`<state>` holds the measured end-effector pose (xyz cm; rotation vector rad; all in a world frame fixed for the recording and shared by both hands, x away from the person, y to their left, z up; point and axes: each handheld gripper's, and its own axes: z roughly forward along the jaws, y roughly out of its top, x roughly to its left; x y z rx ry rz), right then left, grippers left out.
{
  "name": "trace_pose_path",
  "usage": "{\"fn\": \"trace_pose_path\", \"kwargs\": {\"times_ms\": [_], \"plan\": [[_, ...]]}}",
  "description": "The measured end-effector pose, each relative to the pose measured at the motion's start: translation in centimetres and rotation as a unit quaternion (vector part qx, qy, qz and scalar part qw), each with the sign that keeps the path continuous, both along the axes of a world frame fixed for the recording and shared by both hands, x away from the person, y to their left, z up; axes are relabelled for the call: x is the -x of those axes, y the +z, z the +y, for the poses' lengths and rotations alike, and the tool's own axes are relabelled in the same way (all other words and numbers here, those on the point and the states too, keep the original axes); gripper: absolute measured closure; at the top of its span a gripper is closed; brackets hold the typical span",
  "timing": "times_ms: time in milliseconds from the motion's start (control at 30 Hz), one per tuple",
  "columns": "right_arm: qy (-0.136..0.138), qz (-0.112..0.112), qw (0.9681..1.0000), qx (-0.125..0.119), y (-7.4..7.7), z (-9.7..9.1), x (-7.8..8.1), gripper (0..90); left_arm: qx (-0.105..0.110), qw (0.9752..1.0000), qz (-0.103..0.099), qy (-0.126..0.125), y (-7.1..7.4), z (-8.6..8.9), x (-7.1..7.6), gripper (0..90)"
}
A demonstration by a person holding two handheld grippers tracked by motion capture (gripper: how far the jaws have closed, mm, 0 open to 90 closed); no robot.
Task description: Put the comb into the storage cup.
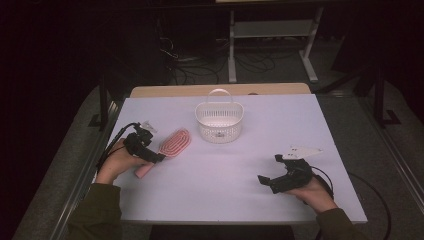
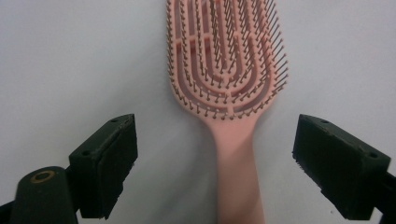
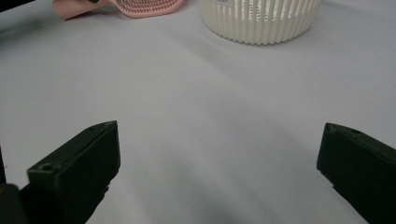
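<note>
A pink hairbrush [image 1: 175,142] lies bristles up on the white table [image 1: 235,195], left of centre, with its handle pointing toward the person's left hand. My left gripper [image 1: 151,156] is open and straddles that handle. In the left gripper view, the brush handle [image 2: 236,158] runs between the two black pads [image 2: 109,158] with a clear gap on each side of it. My right gripper [image 1: 269,169] rests low over bare table at the front right, open and holding nothing. The right gripper [image 3: 217,163] view also shows its jaws wide apart.
A white slotted basket [image 1: 219,122] with a loop handle stands upright at the back centre, just right of the brush head. The right gripper view shows the basket [image 3: 259,21] and the brush [image 3: 144,7] far ahead. Dark floor, cables and a shelf frame lie beyond the table.
</note>
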<state>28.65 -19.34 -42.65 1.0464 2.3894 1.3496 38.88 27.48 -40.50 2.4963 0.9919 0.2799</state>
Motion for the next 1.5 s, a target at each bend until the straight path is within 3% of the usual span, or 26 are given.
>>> {"fn": "trace_pose_path", "kwargs": {"times_ms": [367,800,1500], "plan": [[0.000,-0.001,1.0000,0.001,0.0,0.0,0.0,0.0,-0.009,0.9996,0.026,0.000,-0.5,-0.1,-0.1,29.4],[-0.001,-0.002,1.0000,0.002,0.0,0.0,0.0,0.0,-0.007,0.9991,0.041,-0.005,-0.8,-0.5,-0.2,45.8],[0.002,-0.001,1.0000,0.005,-0.1,0.1,0.0,0.0,-0.017,0.9981,0.059,0.004,-1.4,-0.8,-0.4,59.4]]}}
